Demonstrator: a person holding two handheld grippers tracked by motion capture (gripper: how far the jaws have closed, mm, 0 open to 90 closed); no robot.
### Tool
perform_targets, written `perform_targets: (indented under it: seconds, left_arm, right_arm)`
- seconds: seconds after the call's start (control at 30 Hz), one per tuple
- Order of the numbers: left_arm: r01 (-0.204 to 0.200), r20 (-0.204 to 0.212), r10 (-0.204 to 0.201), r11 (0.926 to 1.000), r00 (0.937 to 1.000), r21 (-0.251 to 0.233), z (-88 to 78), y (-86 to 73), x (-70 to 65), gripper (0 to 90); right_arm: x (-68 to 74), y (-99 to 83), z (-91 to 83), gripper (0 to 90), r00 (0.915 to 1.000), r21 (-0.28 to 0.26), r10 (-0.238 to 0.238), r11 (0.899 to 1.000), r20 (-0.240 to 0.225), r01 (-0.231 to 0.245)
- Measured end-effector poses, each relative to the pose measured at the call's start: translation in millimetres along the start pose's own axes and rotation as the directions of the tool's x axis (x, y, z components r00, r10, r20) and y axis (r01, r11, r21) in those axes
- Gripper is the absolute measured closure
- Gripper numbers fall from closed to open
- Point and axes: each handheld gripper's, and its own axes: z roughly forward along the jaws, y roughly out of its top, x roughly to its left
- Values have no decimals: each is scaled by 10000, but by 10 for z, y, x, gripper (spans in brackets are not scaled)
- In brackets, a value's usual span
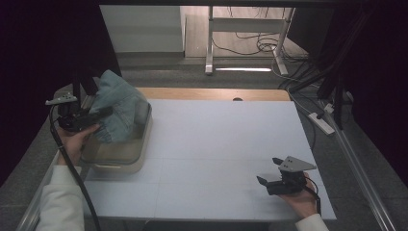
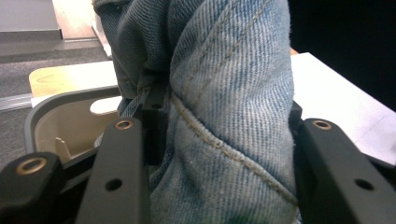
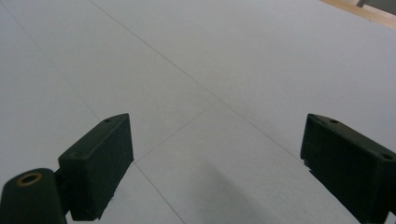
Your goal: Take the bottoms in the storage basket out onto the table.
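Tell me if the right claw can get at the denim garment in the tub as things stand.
Probably yes: the right claw stands open over bare table, nothing lying between it and the denim garment, which the left claw grips above the tub.

The white table (image 1: 216, 144) lies open; the tub (image 1: 120, 161) and denim (image 1: 118, 108) crowd its left edge.

text: none legible | labels: none, as far as visible

Bunched light-blue denim garment (image 1: 119, 108) upright over beige tub (image 1: 126, 161)
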Motion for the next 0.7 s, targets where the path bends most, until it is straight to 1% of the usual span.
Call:
perform_targets:
  seconds: [0.23, 0.47, 0.6, 0.7]
  left_arm:
    - [110, 98, -108, 9996, 9999, -251, -25, 10, -10, 540]
    - [123, 240, -110, 9984, 9997, -553, -54, 29, -33, 540]
    - [223, 420, -191, 9969, 9989, -755, -76, 38, -41, 540]
    - [197, 543, -151, 9961, 9984, -857, -91, 44, -47, 539]
  right_arm:
    - [0, 1, 0, 94, 10000, -6, 7, 10000, 3, -7]
    - [2, -1, 8, 94, 10000, -13, 20, 10000, 6, -20]
    - [2, -1, 7, 94, 10000, -17, 17, 10000, 8, -17]
    - [2, -2, 9, 94, 10000, -7, -5, 10000, 9, 5]
